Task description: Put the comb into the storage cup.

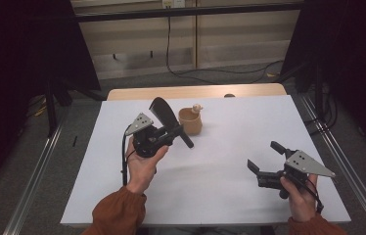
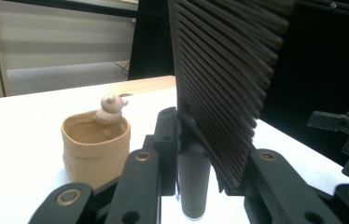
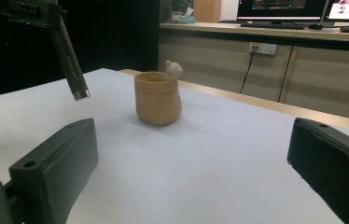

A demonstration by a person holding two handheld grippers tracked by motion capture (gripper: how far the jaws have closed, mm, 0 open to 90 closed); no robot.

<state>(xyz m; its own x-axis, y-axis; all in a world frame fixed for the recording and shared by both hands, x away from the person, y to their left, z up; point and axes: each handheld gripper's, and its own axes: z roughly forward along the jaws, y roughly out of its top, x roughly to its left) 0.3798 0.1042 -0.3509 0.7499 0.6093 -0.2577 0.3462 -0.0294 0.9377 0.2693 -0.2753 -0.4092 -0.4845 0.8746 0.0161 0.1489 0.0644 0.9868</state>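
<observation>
Nearest the high camera, two rust-sleeved forearms enter at 6 o'clock. The right gripper [image 1: 265, 160] hovers at 4 o'clock, jaws spread wide, holding nothing. The left gripper [image 1: 169, 133], at 10 o'clock from it, is clamped on the handle of one black comb [image 1: 163, 113], teeth pointing up. One tan pot [image 1: 190, 121] with a small figure on its rim stands just beside the comb at 3 o'clock. The white surface [image 1: 230, 186] rests on a wooden top; beyond lie grey floor, pale cabinets, a trailing cable.
</observation>
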